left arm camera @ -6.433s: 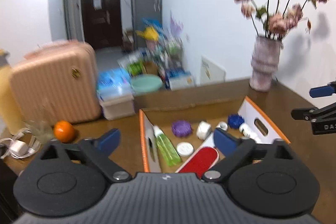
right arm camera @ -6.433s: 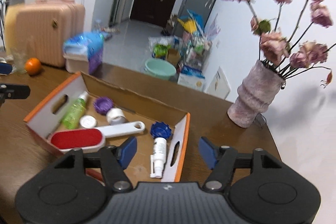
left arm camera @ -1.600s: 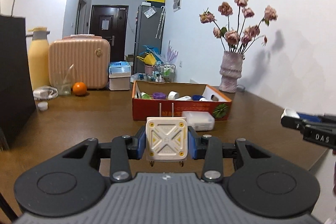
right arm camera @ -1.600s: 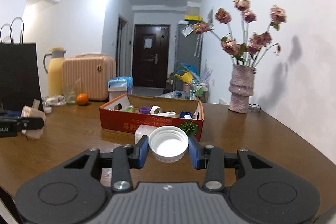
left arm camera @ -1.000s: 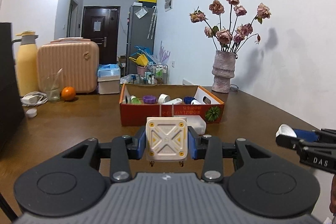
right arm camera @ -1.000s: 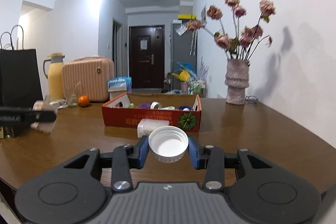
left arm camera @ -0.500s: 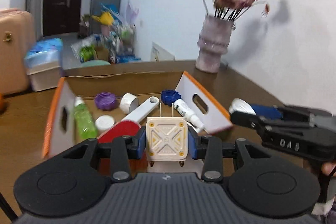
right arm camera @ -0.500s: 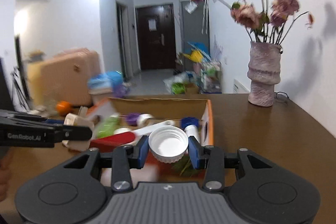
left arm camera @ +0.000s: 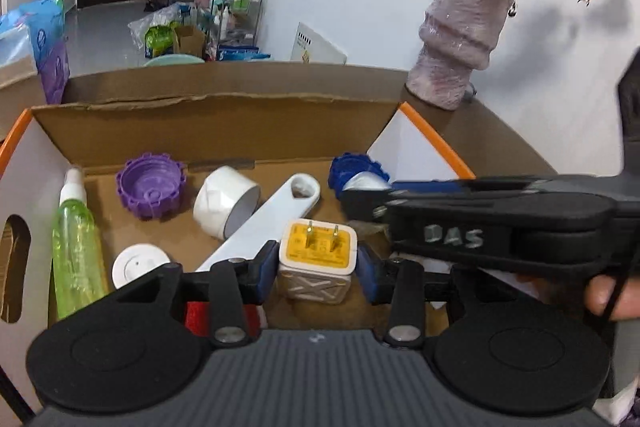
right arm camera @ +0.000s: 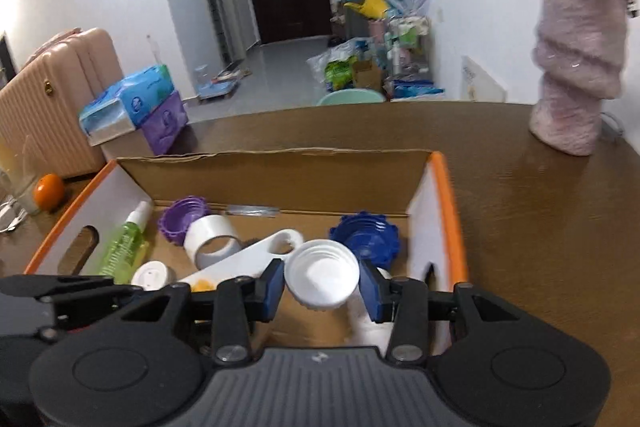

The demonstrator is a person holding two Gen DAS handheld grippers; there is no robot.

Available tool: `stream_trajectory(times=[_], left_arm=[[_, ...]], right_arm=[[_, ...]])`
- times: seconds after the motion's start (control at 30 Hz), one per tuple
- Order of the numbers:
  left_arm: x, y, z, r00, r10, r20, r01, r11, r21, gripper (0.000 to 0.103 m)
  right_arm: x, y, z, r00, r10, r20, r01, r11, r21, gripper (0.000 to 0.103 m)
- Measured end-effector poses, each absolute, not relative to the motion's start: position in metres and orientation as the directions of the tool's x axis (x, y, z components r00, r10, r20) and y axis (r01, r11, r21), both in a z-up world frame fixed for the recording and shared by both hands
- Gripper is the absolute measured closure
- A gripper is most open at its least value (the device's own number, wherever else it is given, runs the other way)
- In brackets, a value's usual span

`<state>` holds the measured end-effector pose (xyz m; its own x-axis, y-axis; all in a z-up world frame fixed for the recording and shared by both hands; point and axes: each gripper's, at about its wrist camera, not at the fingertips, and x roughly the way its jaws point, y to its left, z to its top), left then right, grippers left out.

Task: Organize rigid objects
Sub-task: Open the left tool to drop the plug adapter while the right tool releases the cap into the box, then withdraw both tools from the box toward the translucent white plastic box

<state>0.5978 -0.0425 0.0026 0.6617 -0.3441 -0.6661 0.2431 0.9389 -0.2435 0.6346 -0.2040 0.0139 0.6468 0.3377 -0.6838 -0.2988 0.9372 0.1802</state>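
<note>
An orange-rimmed cardboard box [left arm camera: 216,131] [right arm camera: 280,175] holds a green spray bottle [left arm camera: 76,251] [right arm camera: 124,247], a purple cap [left arm camera: 150,185] [right arm camera: 182,217], a white tape roll [left arm camera: 224,201] [right arm camera: 210,237], a blue cap [left arm camera: 354,167] [right arm camera: 366,237], a small white cap [left arm camera: 134,265] [right arm camera: 154,275] and a white-handled brush [left arm camera: 260,223] [right arm camera: 256,253]. My left gripper [left arm camera: 316,265] hangs over the box; its fingers have parted slightly around a white and yellow plug adapter [left arm camera: 318,255], tilted prongs-up. My right gripper [right arm camera: 322,285] is shut on a white lid [right arm camera: 322,275] above the box's right part, and crosses the left wrist view [left arm camera: 480,223].
A grey-pink vase [left arm camera: 460,39] [right arm camera: 576,83] with dried flowers stands on the brown table [right arm camera: 540,227] at the back right. An orange [right arm camera: 48,191] lies at the left. A pink suitcase [right arm camera: 52,99] and tissue packs [right arm camera: 136,107] stand behind.
Both grippers have dropped down over the box interior. The plug adapter has tipped forward, prongs up, and the left fingers have loosened around it. The right gripper still holds the white lid.
</note>
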Motion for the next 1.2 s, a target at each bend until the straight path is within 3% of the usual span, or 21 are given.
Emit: stream_trajectory(times=[0.2, 0.37, 0.6, 0.7, 0.87, 1.0, 1.2], left_arm=[[0.585, -0.025, 0.026, 0.703, -0.353, -0.617, 0.246, 0.935, -0.255, 0.034], [0.548, -0.006, 0.069, 0.789, -0.319, -0.526, 0.268, 0.948, -0.172, 0.019], [0.499, 0.039, 0.108, 0.843, -0.171, -0.51, 0.137, 0.985, -0.103, 0.014], [0.459, 0.051, 0.123, 0.893, -0.109, -0.436, 0.103, 0.994, -0.038, 0.005], [0.396, 0.055, 0.141, 0.944, -0.059, -0.326, 0.069, 0.997, 0.019, 0.0], [0.346, 0.055, 0.144, 0.966, -0.051, -0.252, 0.06, 0.998, 0.026, 0.0], [0.252, 0.057, 0.116, 0.99, -0.01, -0.139, 0.013, 1.0, 0.02, 0.0]], right_arm=[[0.641, -0.203, 0.019, 0.662, 0.355, -0.66, -0.3, 0.933, 0.2, 0.051], [0.624, -0.216, 0.047, 0.699, 0.332, -0.633, -0.289, 0.941, 0.174, 0.051], [0.57, -0.234, 0.092, 0.737, 0.273, -0.618, -0.305, 0.951, 0.057, 0.042], [0.54, -0.241, 0.106, 0.762, 0.251, -0.597, -0.305, 0.952, 0.011, 0.039], [0.486, -0.244, 0.122, 0.804, 0.24, -0.545, -0.314, 0.948, -0.045, 0.024], [0.45, -0.237, 0.122, 0.829, 0.235, -0.508, -0.319, 0.944, -0.085, 0.024], [0.38, -0.247, 0.112, 0.861, 0.306, -0.407, -0.329, 0.944, 0.014, 0.024]])
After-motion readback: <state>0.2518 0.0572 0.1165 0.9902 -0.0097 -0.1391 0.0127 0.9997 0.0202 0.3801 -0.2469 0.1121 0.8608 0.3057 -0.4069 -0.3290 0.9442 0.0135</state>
